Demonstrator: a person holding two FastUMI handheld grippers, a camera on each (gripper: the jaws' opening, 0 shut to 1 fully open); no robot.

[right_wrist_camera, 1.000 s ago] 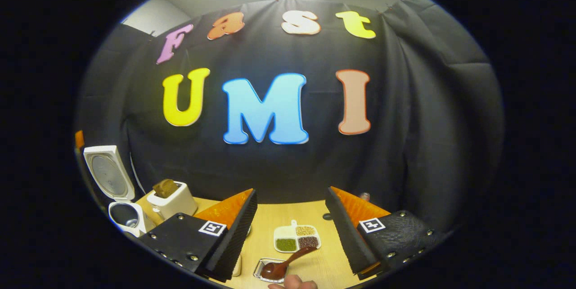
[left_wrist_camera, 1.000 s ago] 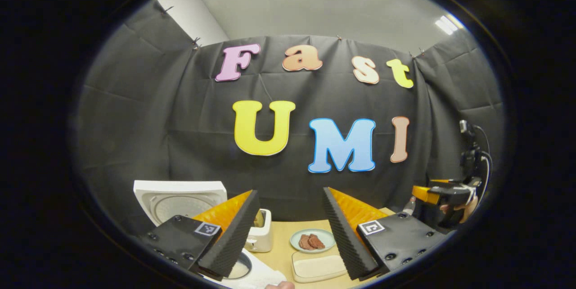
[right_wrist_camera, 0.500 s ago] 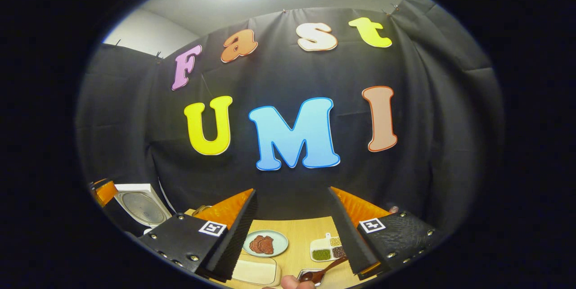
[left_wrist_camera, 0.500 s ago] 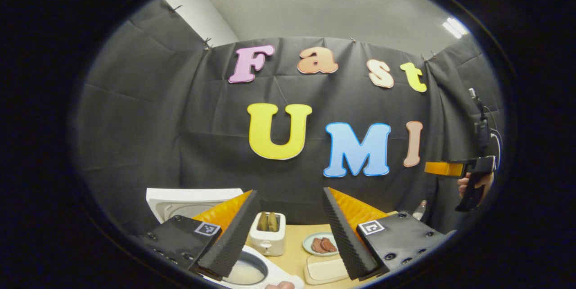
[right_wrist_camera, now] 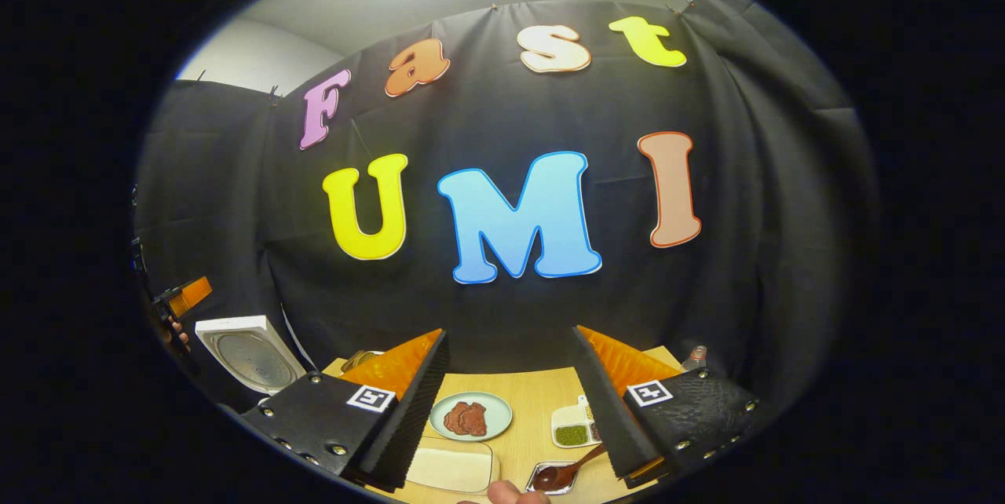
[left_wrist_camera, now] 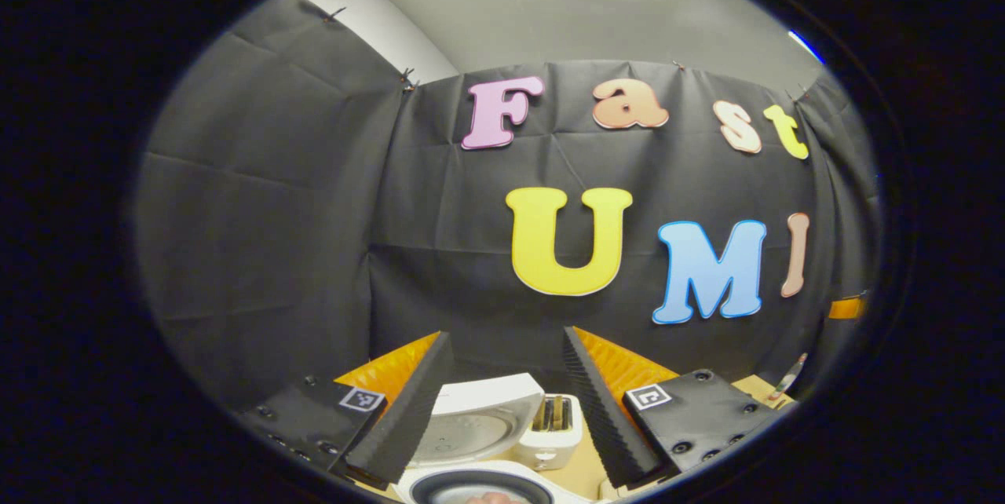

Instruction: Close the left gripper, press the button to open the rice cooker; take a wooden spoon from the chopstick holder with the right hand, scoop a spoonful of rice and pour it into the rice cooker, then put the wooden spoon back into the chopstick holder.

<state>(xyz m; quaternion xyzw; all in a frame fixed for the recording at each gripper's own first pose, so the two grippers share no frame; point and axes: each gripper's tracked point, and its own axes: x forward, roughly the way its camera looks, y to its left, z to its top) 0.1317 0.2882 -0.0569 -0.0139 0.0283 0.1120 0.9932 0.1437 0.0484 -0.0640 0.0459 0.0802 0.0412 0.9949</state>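
The left tool is held with its two fingers set well apart, and nothing is gripped between them. Just ahead of that gap and below it, the rice cooker is seen with its white lid raised upright behind the round pot opening. A white toaster stands touching or just beside the lid, to the right of it and close to the inner face of the tool's right finger. A strip of the pale wooden desk is seen below the toaster. A fingertip of the person is visible at the very bottom edge, under the pot opening.

The right tool is likewise held spread apart, with nothing clamped. Below its right finger, the wooden spoon lies with its dark bowl in a small clear tray and its handle slanting up toward that finger; whether the finger touches the handle cannot be told. Between the fingers, farther off on the desk, a round plate with brownish slices is set, and nearer the tool a pale rectangular dish lies in front of it. A divided white tray holding green grains is partly hidden by the right finger. Far to the left of this tool, the open lid of the cooker is seen.
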